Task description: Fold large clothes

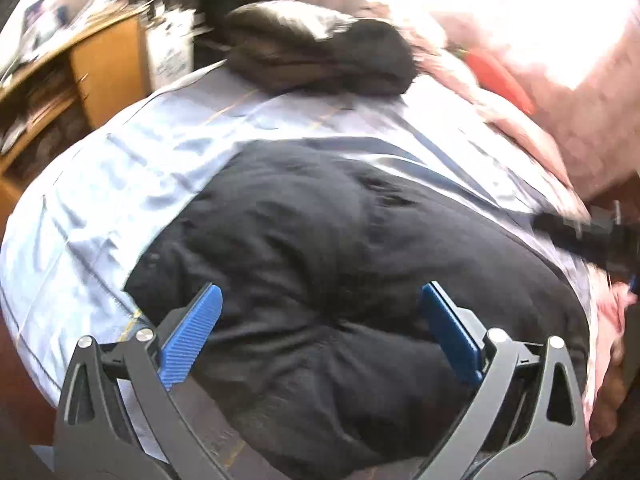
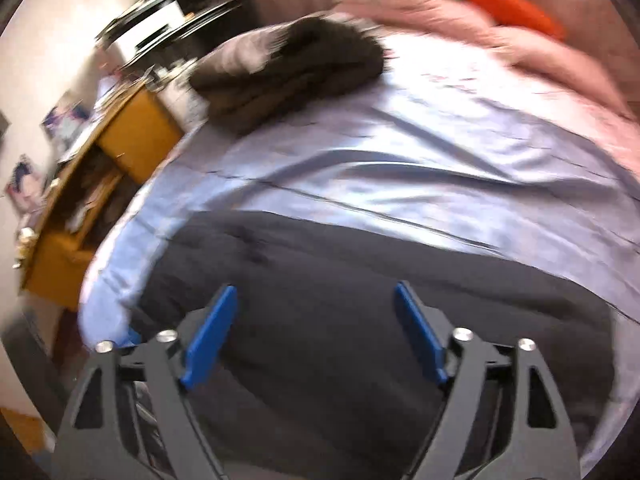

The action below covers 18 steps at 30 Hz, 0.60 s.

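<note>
A large black garment (image 1: 320, 240) lies spread and rumpled on the light blue bed sheet (image 1: 120, 168). My left gripper (image 1: 320, 296) is open above its near part, holding nothing. In the right wrist view the same garment (image 2: 340, 280) looks dark grey, and my right gripper (image 2: 316, 296) is open above it, empty. The right gripper's dark body (image 1: 592, 236) shows at the right edge of the left wrist view. Both views are motion-blurred.
A folded pile of dark brown clothes (image 1: 320, 52) (image 2: 288, 72) sits at the far side of the bed. A pink blanket (image 2: 540, 52) with an orange carrot-shaped toy (image 2: 516, 8) lies far right. A cluttered wooden desk (image 1: 100, 64) (image 2: 104, 168) stands left of the bed.
</note>
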Available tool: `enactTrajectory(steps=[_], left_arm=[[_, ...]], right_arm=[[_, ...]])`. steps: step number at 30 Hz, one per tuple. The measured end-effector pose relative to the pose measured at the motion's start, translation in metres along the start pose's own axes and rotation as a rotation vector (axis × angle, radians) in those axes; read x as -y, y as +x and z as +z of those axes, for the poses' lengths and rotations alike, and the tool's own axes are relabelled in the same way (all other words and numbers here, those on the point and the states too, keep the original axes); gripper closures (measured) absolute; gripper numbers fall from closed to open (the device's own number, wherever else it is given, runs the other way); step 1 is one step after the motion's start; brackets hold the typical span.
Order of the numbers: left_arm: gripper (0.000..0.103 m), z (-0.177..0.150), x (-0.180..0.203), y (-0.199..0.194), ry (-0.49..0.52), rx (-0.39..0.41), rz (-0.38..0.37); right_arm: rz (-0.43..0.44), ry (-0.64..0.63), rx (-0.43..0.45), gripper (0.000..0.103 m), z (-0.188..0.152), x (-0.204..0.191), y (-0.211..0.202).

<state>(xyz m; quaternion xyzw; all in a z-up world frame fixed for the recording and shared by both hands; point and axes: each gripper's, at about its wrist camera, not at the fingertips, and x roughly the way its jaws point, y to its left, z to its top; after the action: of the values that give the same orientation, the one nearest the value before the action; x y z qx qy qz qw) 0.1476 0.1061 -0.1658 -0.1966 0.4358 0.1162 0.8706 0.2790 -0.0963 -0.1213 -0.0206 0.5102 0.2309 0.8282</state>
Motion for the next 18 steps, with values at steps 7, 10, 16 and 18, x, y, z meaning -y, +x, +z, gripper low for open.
enactTrajectory(steps=[7, 10, 16, 18], left_arm=[[0.002, -0.029, 0.085, -0.024, 0.227, 0.059, -0.093], [0.002, -0.042, 0.13, -0.026, 0.283, 0.06, -0.16], [0.002, -0.063, 0.193, -0.005, 0.414, 0.045, -0.159], [0.002, -0.07, 0.201, 0.012, 0.446, 0.003, -0.127]], right_arm=[[-0.108, 0.268, 0.072, 0.019, -0.091, 0.132, -0.035], [-0.102, 0.391, 0.028, 0.019, -0.104, 0.164, -0.025], [-0.191, 0.31, -0.028, 0.019, -0.109, 0.161, -0.019], [-0.199, 0.337, -0.076, 0.019, -0.122, 0.172, -0.008]])
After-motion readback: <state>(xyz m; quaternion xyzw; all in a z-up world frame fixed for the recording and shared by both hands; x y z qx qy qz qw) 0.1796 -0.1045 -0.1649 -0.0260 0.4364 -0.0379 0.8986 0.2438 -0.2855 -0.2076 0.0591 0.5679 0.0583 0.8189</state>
